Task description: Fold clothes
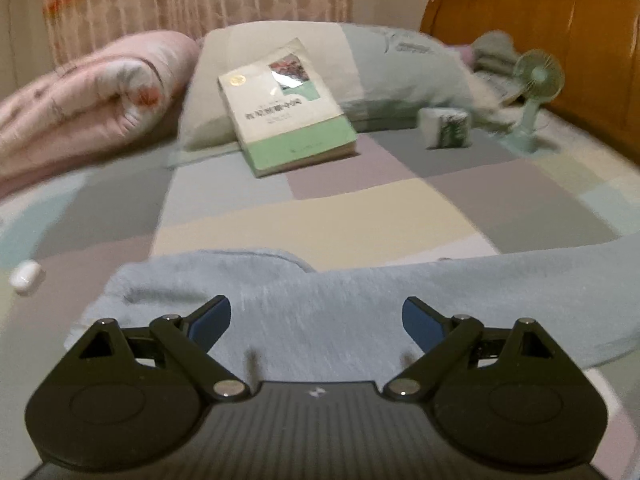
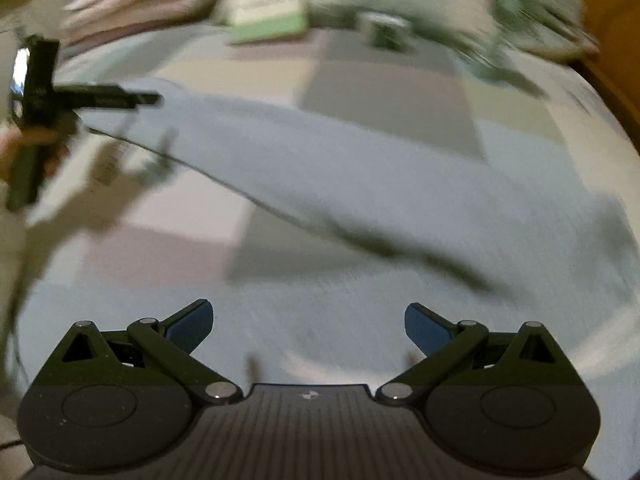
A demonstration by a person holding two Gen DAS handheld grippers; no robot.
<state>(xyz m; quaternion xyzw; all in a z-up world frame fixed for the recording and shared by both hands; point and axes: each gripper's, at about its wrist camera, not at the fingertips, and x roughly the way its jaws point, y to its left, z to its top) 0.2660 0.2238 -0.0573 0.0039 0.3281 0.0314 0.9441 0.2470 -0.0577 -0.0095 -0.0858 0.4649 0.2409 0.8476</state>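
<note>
A light blue garment [image 1: 340,312] lies spread across the patchwork bedsheet [image 1: 320,220]. In the left wrist view my left gripper [image 1: 316,316] hovers just above one end of it, open, nothing between its blue pads [image 1: 212,320]. In the blurred right wrist view the same blue garment [image 2: 360,208] stretches from the far left towards the near right. My right gripper [image 2: 308,322] is open over the cloth, empty. At the left edge of that view the left gripper [image 2: 132,98] shows, held by a hand [image 2: 16,148], near the garment's far end.
A book [image 1: 288,108] leans on a pillow [image 1: 360,80] at the head of the bed. A pink quilt [image 1: 80,96] is rolled at the left. A small box [image 1: 446,126], a green fan [image 1: 536,88] and the wooden headboard [image 1: 560,20] are at the right. A white case [image 1: 26,276] lies left.
</note>
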